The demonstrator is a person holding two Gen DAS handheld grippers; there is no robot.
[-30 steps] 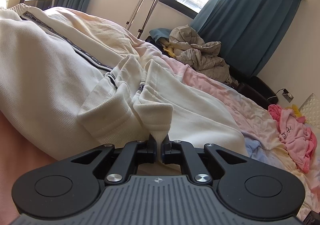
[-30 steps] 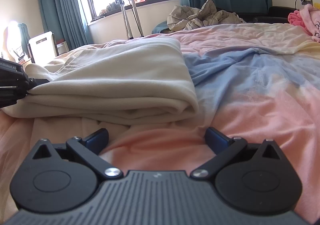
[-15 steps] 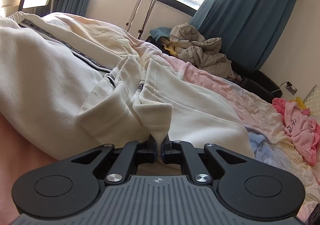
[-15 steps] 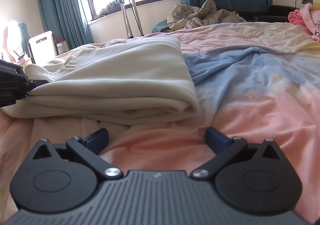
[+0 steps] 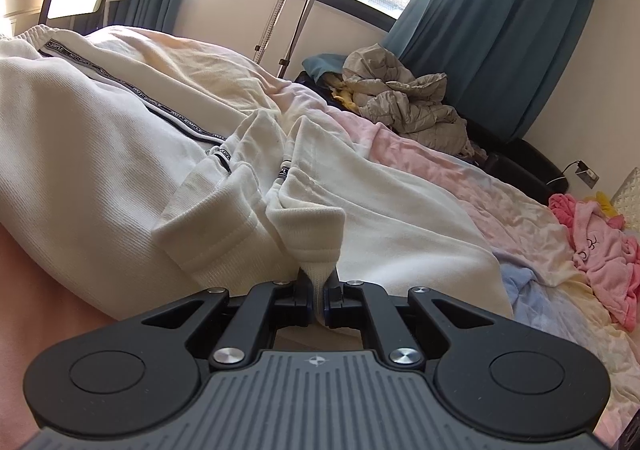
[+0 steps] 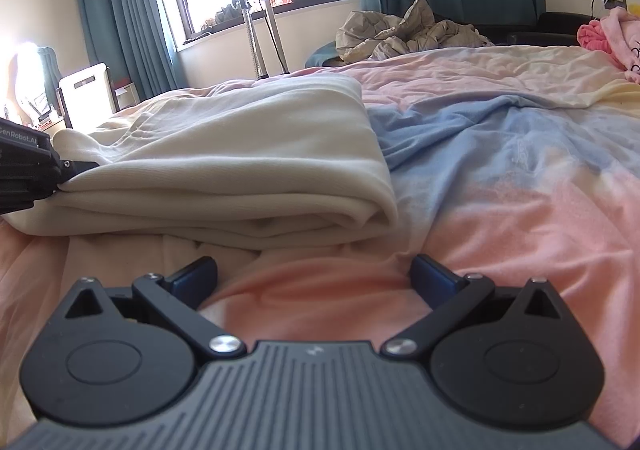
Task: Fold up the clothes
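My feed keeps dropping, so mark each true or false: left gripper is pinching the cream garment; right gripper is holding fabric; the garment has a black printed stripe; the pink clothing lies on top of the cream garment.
1. Left gripper is pinching the cream garment: true.
2. Right gripper holds fabric: false, it is open with only bedsheet between its fingers.
3. Black printed stripe on the garment: true.
4. Pink clothing lies on the garment: false, it lies apart on the sheet.
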